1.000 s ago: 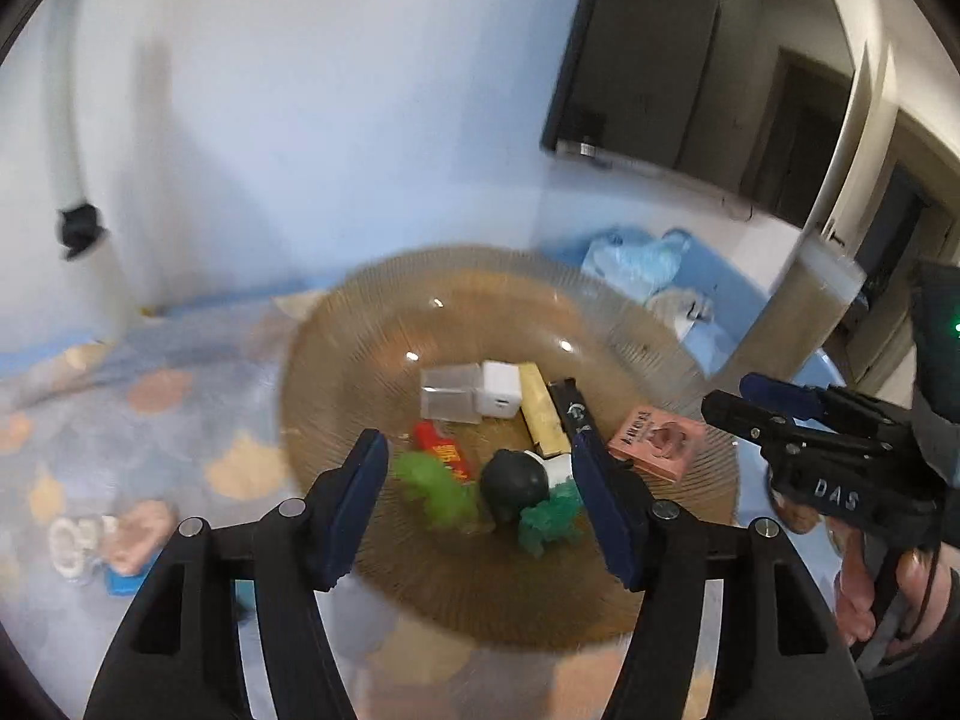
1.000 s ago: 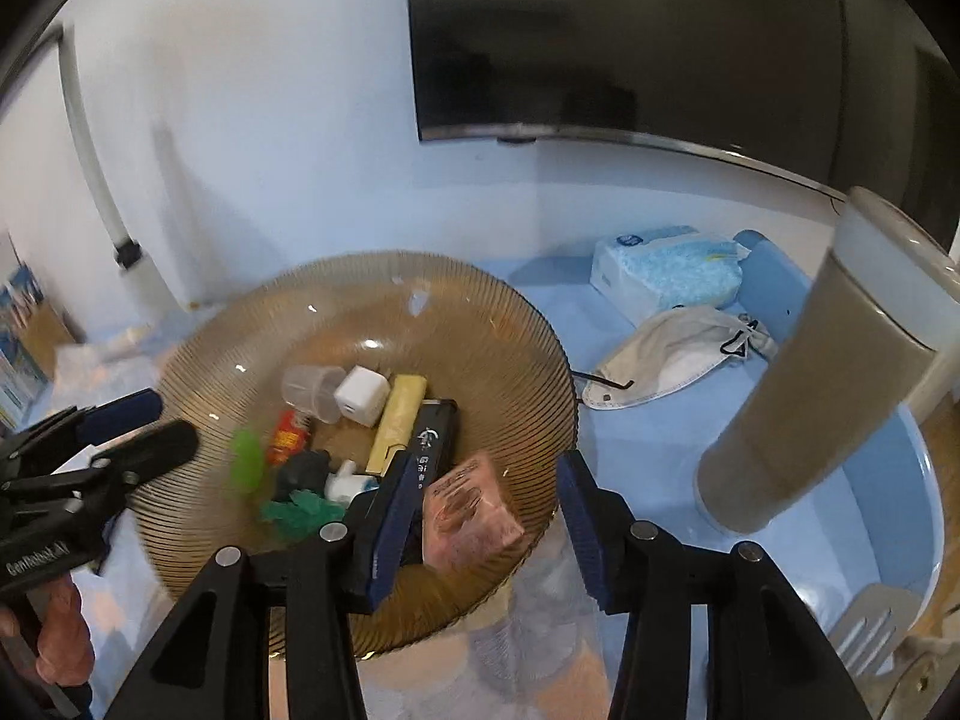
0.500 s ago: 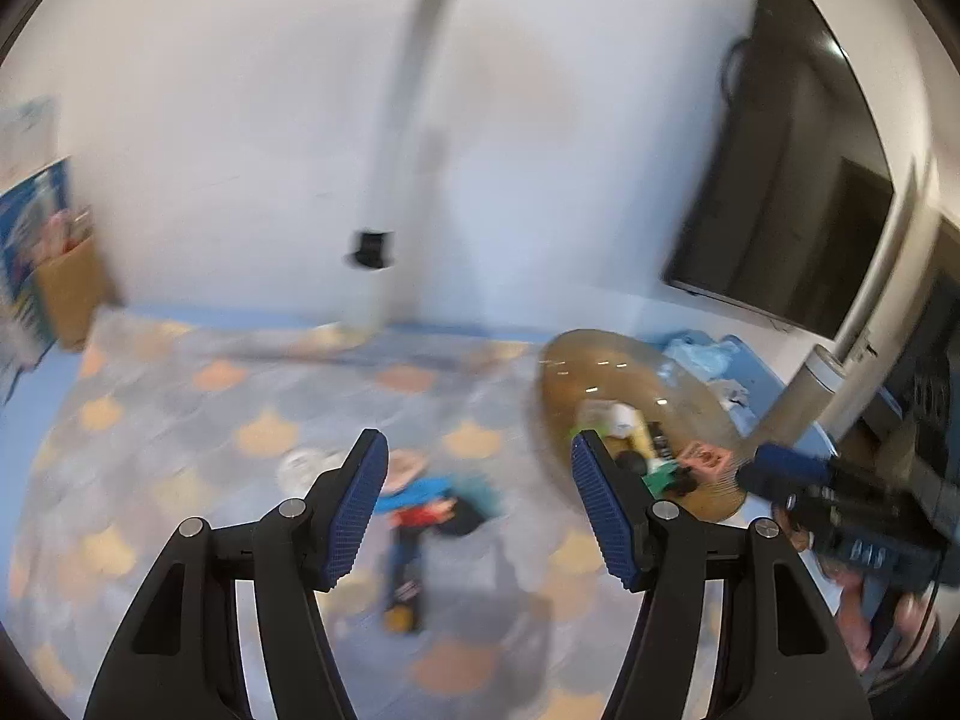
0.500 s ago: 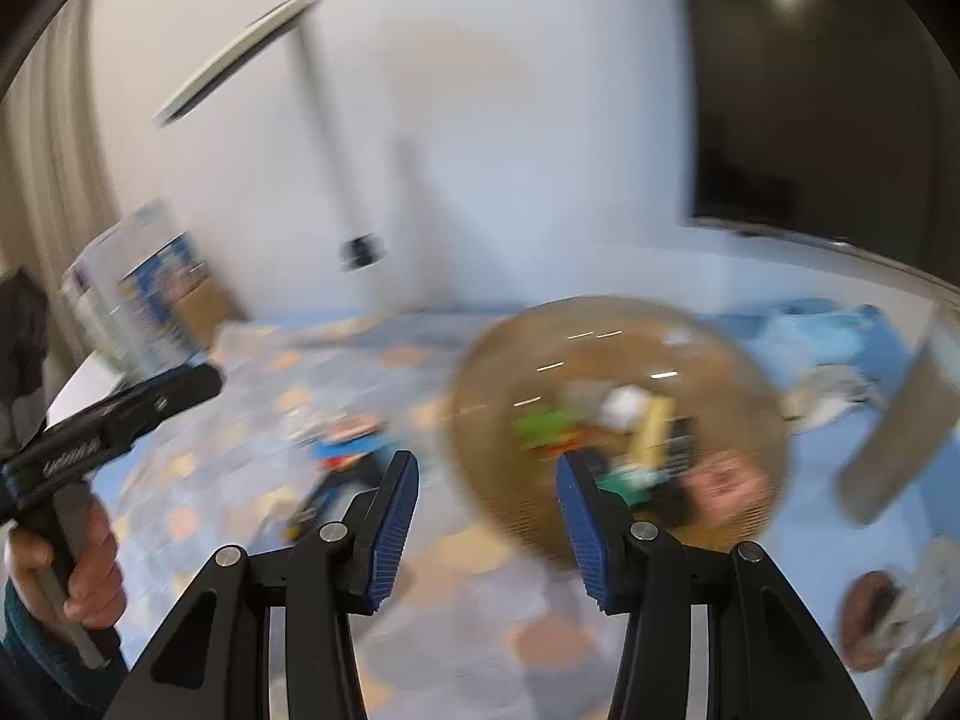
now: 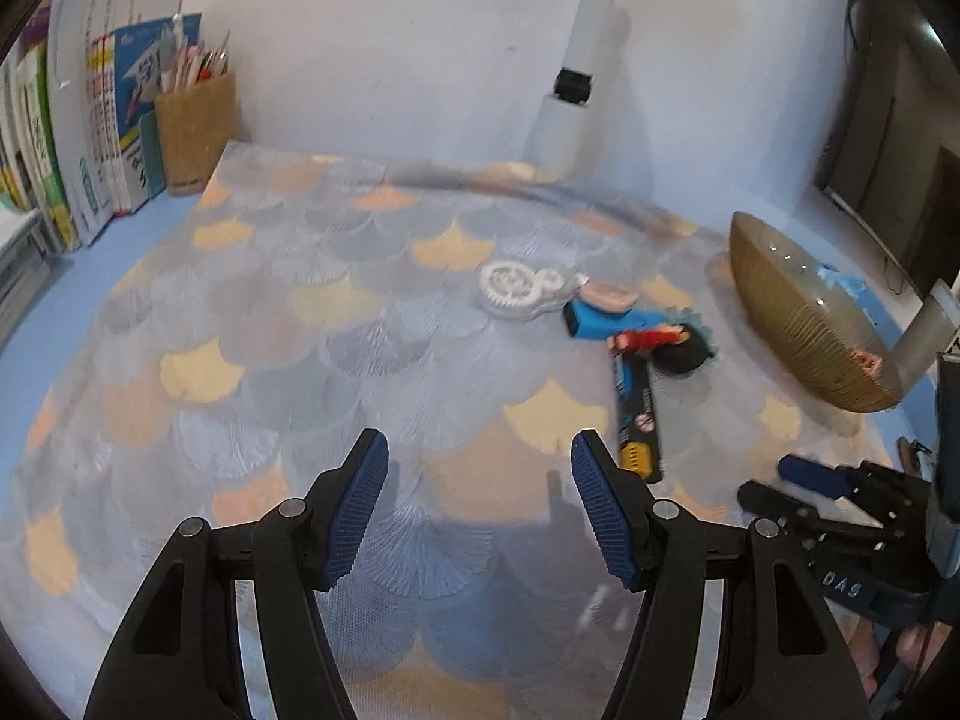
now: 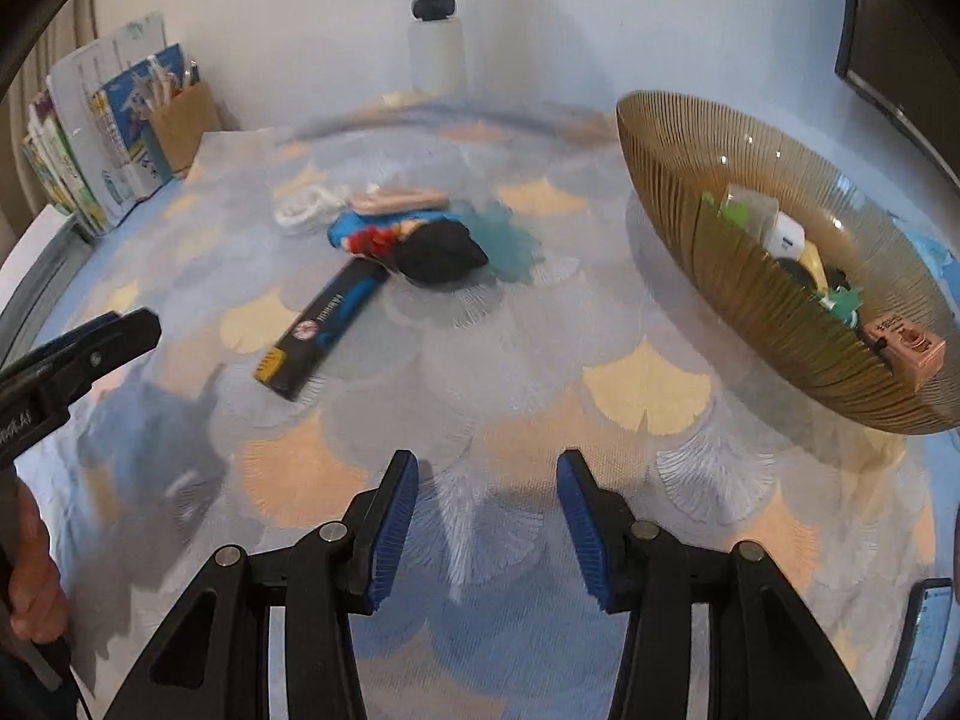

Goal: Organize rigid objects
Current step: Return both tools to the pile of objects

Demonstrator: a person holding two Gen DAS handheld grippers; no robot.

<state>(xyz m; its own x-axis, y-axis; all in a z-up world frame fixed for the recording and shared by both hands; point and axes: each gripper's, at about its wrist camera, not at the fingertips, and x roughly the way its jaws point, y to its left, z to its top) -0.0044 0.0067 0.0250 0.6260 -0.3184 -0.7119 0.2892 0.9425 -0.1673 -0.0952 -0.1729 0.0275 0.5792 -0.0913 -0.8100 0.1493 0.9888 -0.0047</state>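
Note:
A ribbed amber glass bowl (image 6: 720, 312) stands at the right and holds several small objects, among them a white cube (image 6: 786, 238) and a pink box (image 6: 906, 348); it also shows in the left wrist view (image 5: 798, 324). A pile lies on the patterned mat: a long black box (image 6: 321, 324), a black lump (image 6: 441, 252), a blue item (image 5: 606, 321), a white gear (image 5: 516, 288). My left gripper (image 5: 474, 510) is open and empty above the mat. My right gripper (image 6: 486, 528) is open and empty, short of the pile.
Books and a cardboard pen holder (image 5: 192, 132) stand at the back left. A white post (image 6: 435, 30) rises at the back wall. A grey cylinder (image 5: 924, 330) stands beyond the bowl. The scalloped mat (image 6: 648, 384) covers the blue table.
Both grippers have pulled back from over the bowl and swung left. The view now takes in the pile on the mat, with the bowl off to the right. Both stay open.

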